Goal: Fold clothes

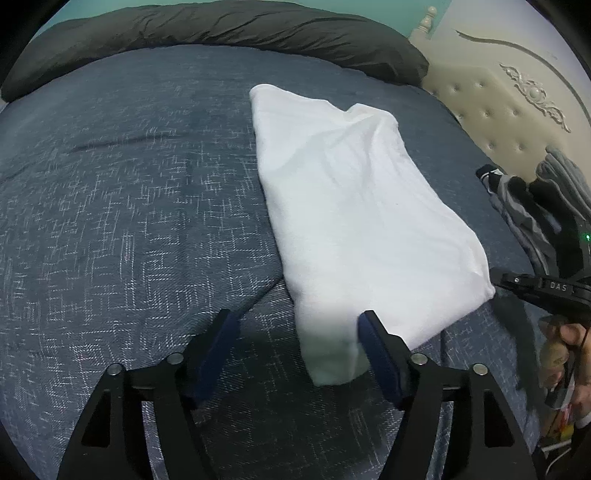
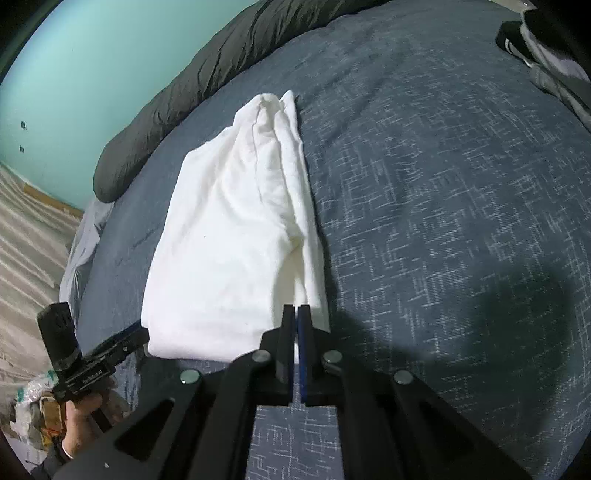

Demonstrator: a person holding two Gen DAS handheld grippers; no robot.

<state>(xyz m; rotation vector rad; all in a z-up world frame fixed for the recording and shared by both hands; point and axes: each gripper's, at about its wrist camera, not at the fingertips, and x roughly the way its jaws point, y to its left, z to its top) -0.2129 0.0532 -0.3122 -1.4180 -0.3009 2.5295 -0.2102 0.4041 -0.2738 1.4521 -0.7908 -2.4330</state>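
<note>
A white garment (image 1: 351, 203), folded into a long strip, lies on the blue patterned bed cover (image 1: 129, 221). My left gripper (image 1: 295, 325) stands open over its near end: the cloth's corner lies between the jaws against the right finger (image 1: 373, 332), and the left finger is clear of it. In the right wrist view the same garment (image 2: 229, 240) runs away from me. My right gripper (image 2: 297, 310) is shut, its tips at the garment's near right corner. I cannot tell whether cloth is pinched there. The left gripper (image 2: 125, 336) shows at the garment's near left corner.
A dark rolled duvet (image 1: 221, 26) lies along the far side of the bed. A cream tufted headboard (image 1: 498, 110) stands at the right, with a pile of grey and black clothes (image 1: 535, 206) beside it. Striped floor (image 2: 26, 240) and clutter lie past the bed's left edge.
</note>
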